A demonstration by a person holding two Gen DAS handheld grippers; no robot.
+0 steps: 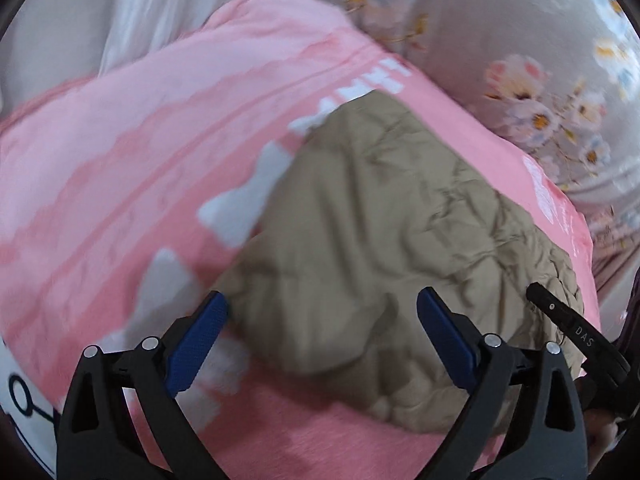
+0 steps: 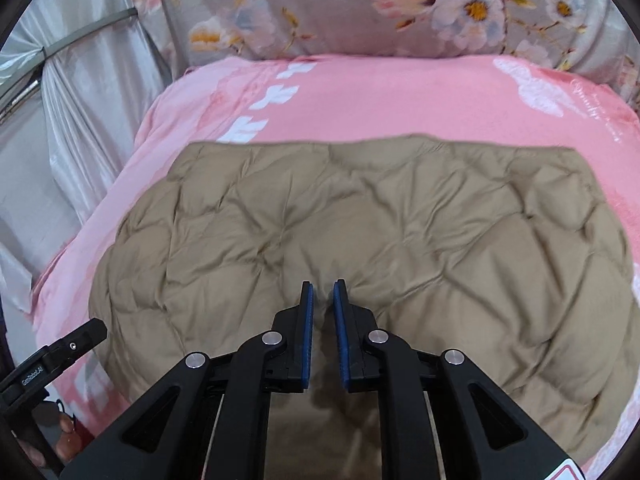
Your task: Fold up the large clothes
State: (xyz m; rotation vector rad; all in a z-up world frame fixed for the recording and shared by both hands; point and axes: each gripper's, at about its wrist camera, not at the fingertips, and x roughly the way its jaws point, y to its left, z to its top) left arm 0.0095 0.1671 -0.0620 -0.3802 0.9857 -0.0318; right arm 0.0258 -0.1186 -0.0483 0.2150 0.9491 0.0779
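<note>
A tan quilted garment (image 2: 360,216) lies folded into a broad slab on a pink blanket (image 2: 380,96). In the left wrist view the same garment (image 1: 380,220) lies ahead and to the right, its near left corner between the fingers. My left gripper (image 1: 322,312) is wide open and empty, just above that corner. My right gripper (image 2: 323,292) is nearly closed, with a narrow gap between its blue pads (image 2: 307,332), over the garment's near middle. I cannot tell whether fabric is pinched between them. The other gripper's tip (image 2: 80,340) shows at lower left.
A grey floral pillow or cover (image 2: 400,4) lies along the far side of the blanket. Shiny silver curtain fabric (image 2: 60,120) hangs at the left. White letters and patterns mark the blanket (image 1: 240,196). The right gripper's body (image 1: 576,332) shows at the right edge.
</note>
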